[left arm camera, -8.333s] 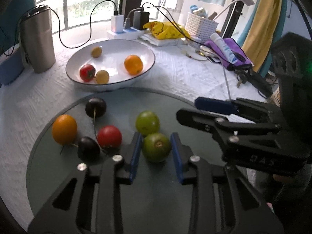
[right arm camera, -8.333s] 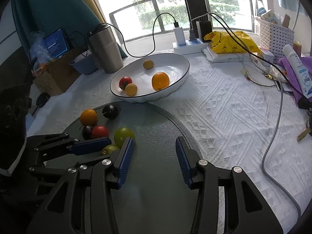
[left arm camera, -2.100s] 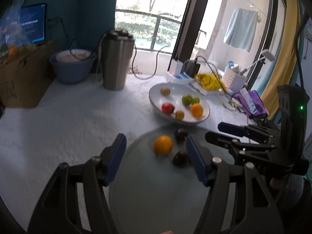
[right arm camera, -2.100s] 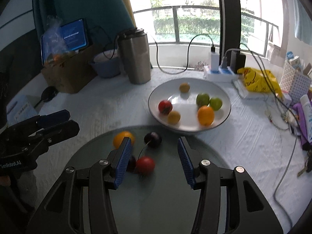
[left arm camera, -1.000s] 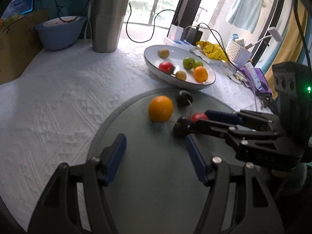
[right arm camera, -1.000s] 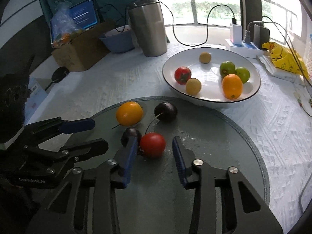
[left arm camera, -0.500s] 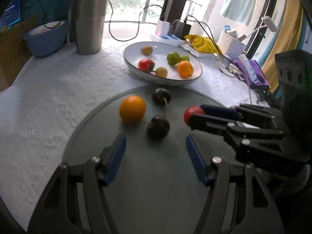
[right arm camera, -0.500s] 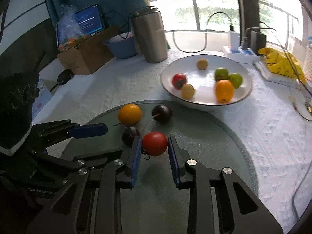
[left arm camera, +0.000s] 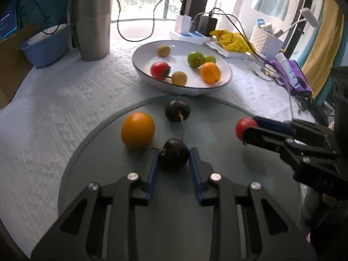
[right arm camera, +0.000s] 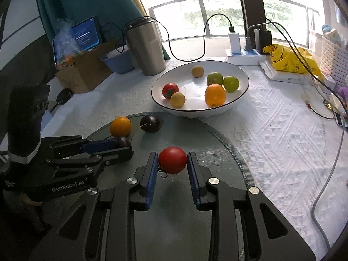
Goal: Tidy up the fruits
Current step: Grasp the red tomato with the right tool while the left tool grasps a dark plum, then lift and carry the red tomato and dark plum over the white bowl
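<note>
Tomato (right arm camera: 173,160) clamped in right hand-held gripper (right arm camera: 172,164)

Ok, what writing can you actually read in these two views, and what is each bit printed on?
"GenRobot.AI": white lettering on the side of the left claw, seen from the right wrist view.
Tablet screen: lines of white text on blue, too small to read.
Yellow bag: dark printed figures, no readable words.
White tube: blue print, too blurred to read.
Right claw body in the left wrist view: faint markings, unreadable.
</note>
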Tool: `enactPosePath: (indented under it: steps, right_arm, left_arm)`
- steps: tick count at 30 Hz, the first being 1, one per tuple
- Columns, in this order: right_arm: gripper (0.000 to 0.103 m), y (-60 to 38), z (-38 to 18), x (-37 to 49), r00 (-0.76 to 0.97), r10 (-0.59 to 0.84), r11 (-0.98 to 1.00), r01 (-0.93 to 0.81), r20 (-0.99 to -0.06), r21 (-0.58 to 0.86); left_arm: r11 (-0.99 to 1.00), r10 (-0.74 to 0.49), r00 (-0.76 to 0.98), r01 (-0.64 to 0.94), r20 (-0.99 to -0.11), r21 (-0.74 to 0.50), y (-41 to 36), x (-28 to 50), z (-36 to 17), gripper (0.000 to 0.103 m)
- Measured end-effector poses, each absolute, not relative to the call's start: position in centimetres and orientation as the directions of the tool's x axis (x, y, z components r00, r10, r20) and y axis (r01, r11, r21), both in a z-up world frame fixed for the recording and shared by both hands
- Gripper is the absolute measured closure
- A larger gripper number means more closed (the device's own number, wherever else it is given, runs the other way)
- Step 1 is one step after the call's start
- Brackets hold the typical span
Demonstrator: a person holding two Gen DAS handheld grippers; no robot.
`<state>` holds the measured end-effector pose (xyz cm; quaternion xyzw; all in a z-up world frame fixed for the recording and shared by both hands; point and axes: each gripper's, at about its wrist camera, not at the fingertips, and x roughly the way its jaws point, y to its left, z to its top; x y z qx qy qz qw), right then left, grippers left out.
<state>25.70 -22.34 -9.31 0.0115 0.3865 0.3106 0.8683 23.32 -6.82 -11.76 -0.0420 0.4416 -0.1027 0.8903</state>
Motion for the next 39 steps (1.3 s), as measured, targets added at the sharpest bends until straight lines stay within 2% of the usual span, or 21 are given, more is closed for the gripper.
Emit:
enactPosePath:
  steps: [12,39]
  right_arm:
    - [0.073,-22.0,-8.4,24.7,0.525,0.545,0.807,-0.540,-0.653,0.239]
    - [0.074,-20.8,-1.4,22.0,0.625,0.527,0.814,-0.566,-0.576,0.130]
  left_arm:
    - [0.966,-0.256,0.612,0.183,-0.749,-0.181,-7.1,21.1,-9.9,0.074]
    - [0.955,-0.297,0.730,0.230,-0.615,-0.189,-5.3,18.9,-2.6,0.074]
